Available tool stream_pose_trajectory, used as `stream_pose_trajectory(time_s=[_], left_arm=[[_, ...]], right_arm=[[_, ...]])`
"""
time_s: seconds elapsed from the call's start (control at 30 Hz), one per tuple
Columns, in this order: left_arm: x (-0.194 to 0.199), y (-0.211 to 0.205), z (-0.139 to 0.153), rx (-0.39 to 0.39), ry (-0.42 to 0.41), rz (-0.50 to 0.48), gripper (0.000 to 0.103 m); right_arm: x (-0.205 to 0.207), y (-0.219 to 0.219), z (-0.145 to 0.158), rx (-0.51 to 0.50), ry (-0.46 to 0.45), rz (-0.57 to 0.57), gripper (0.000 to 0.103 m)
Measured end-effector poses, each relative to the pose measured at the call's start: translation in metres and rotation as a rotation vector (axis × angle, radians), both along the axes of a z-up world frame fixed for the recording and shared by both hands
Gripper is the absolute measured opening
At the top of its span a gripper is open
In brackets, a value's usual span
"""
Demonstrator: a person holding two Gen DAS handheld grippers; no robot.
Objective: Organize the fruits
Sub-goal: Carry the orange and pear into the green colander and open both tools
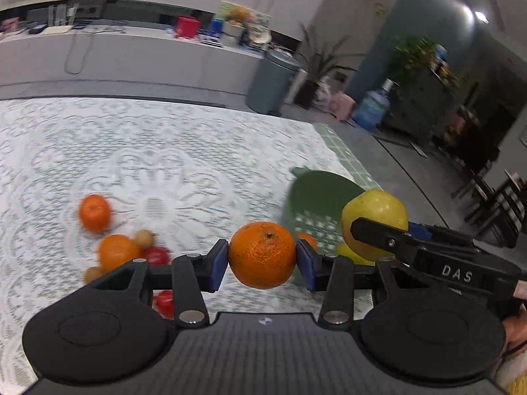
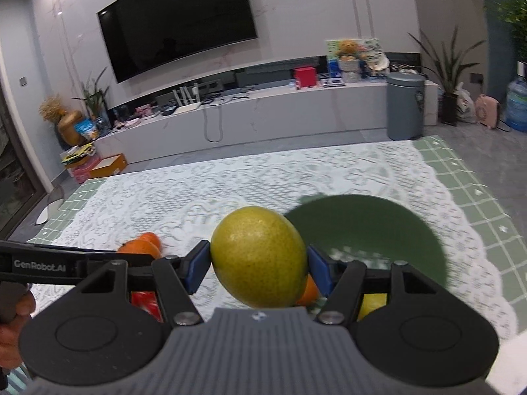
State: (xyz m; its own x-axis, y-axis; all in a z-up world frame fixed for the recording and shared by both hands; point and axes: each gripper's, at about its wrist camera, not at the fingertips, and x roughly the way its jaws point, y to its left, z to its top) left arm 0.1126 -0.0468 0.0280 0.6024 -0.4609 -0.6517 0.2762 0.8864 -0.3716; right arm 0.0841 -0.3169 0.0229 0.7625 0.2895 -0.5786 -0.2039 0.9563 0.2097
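My left gripper [image 1: 262,259] is shut on an orange [image 1: 262,254], held above the lace-covered table. My right gripper [image 2: 259,268] is shut on a yellow-green fruit [image 2: 259,260]; the same yellow-green fruit [image 1: 374,214] and right gripper show at the right of the left wrist view. A dark green basket [image 2: 369,227] lies just ahead and right of both grippers, with an orange piece [image 2: 309,291] and a yellow fruit [image 2: 374,302] partly hidden in it. Loose oranges [image 1: 94,212], small brown fruits [image 1: 144,237] and red fruits [image 1: 157,255] lie on the cloth at left.
A white lace cloth [image 2: 230,177] over a green checked cover spans the table. Beyond its far edge stand a grey bin [image 2: 405,108], a long low cabinet [image 2: 263,112] under a wall television, potted plants and a water bottle [image 2: 517,105]. A hand [image 2: 13,322] holds the left gripper's handle.
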Motion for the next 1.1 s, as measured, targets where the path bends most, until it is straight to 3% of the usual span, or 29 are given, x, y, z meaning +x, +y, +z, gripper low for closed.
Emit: stream_pose_trajectory(time_s=[0.2, 0.5, 0.77, 1.1], left_arm=[[0.008, -0.038, 0.002, 0.048, -0.017, -0.116, 0.051], [0.026, -0.092, -0.002, 0.147, -0.041, -0.277, 0.051], [0.047, -0.126, -0.018, 0.253, -0.016, -0.368, 0.051], [0.076, -0.142, -0.029, 0.407, -0.038, -0.425, 0.051]], right_arm=[[-0.005, -0.042, 0.002, -0.052, 0.009, -0.038, 0.061], [0.007, -0.087, -0.003, -0.05, 0.043, -0.049, 0.061], [0.055, -0.084, -0.018, 0.013, 0.121, -0.001, 0.061], [0.102, -0.071, -0.045, -0.06, 0.209, 0.073, 0.061]])
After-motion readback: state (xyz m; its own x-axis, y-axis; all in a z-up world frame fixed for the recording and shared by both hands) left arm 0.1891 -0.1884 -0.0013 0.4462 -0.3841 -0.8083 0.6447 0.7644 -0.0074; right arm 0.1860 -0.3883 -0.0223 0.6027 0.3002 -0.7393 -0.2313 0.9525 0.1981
